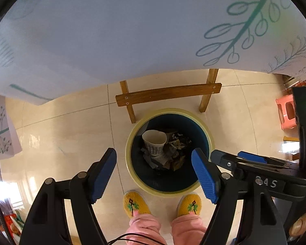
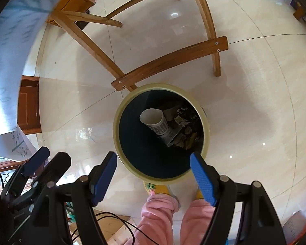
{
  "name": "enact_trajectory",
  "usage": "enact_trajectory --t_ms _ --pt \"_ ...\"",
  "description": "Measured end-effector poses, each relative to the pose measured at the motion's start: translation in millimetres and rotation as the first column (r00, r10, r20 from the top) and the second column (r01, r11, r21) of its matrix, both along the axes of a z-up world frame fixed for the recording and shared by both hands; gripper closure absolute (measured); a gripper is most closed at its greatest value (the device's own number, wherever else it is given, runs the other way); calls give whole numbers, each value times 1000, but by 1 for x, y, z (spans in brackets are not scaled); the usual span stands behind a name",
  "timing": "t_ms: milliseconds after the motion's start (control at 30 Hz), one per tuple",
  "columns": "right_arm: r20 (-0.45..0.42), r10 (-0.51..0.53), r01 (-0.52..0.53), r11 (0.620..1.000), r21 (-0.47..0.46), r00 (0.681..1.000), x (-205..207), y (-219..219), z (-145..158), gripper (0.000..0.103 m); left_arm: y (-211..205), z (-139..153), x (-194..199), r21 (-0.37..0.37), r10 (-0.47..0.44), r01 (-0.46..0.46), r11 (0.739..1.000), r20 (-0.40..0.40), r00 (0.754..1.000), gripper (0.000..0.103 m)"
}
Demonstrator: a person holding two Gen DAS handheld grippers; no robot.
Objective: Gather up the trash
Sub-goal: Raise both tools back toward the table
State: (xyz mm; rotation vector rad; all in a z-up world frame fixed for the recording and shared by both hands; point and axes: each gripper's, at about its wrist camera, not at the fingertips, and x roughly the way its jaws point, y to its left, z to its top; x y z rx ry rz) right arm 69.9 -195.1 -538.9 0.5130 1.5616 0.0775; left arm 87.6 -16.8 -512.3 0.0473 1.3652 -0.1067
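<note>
directly below both tongs, on the pale tiled floor (image 2: pixel 255 102), stands the trash bin (image 1: pixel 130 155), a round bucket with a yellowish rim and a dark blue inside. at the bottom of the bin lies a paper cup (image 1: pixel 154 143) with a grey checked pattern, tipped on its side with its white mouth facing up and toward the bin's left wall. just beside the cup, toward the bin's right wall, sits a heap of crumpled paper scraps and dark bits (image 1: pixel 177 149), touching the cup.

the left tongs (image 1: pixel 154 175) point steeply down over the near rim of the bin, blue pads spread wide apart, nothing between them. the right tongs (image 2: pixel 154 178) hang likewise over the bin's near rim, pads wide apart and empty. in the left wrist view the right tongs show just to the right of the bin, with fingertips of a hand (image 1: pixel 302 222) on their handle.

beyond the bin, touching or nearly touching its far rim, stand the wooden legs and crossbar (image 2: pixel 169 61) of the bench. a white cloth with green leaf print (image 1: pixel 132 30) hangs over the bench above the bin. nearer than the bin, just by its rim, are two feet in yellow knitted slippers (image 1: pixel 135 203) and pink trouser legs (image 2: pixel 159 220). well to the right of the bin stands a small pink stool (image 1: pixel 286 112).
</note>
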Motion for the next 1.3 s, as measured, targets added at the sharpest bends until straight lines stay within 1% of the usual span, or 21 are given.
enact_trajectory --t_ms 67,200,333,467,633,767,833,900,933,1067,1133,1200,1300 --pt "6 -5 5 1000 -2 1000 -2 -2 8 28 1 8 -4 1 10 -10 1000 -1 1000 29" --pt "28 -6 6 1000 -9 1000 -9 -4 37 28 3 30 -11 0 22 -22 1000 1 1000 29" --pt "59 12 -11 1000 -14 998 -17 -3 73 28 5 61 -20 8 40 -40 999 6 999 29" --pt "94 36 -35 999 -12 995 -24 -4 113 28 8 98 -31 -10 60 -61 998 -5 998 29" --pt "157 76 -76 997 -11 985 -37 -5 172 28 12 147 -47 -36 89 -90 995 -37 995 29" --pt "208 116 -114 993 -22 971 -43 -7 222 28 16 192 -59 -46 101 -102 994 -19 995 29" --pt "250 140 -135 990 -36 958 -45 -7 249 28 19 223 -65 -41 98 -97 994 13 995 29" --pt "305 175 -162 985 -68 936 -46 -8 278 28 22 252 -69 -36 91 -89 995 54 994 29" --pt "327 187 -170 982 -83 926 -46 -9 290 28 22 262 -69 -32 87 -85 996 72 994 29" --pt "422 208 -173 977 -122 882 -44 -16 341 28 23 316 -68 3 58 -59 998 164 985 29" --pt "481 206 -164 978 -129 852 -42 -22 367 28 24 344 -66 13 51 -55 998 215 975 29" --pt "548 201 -151 979 -135 812 -41 -30 394 28 25 371 -65 26 54 -62 998 262 964 29" --pt "600 208 -150 978 -146 772 -40 -37 420 28 24 403 -61 28 62 -74 997 309 949 29"
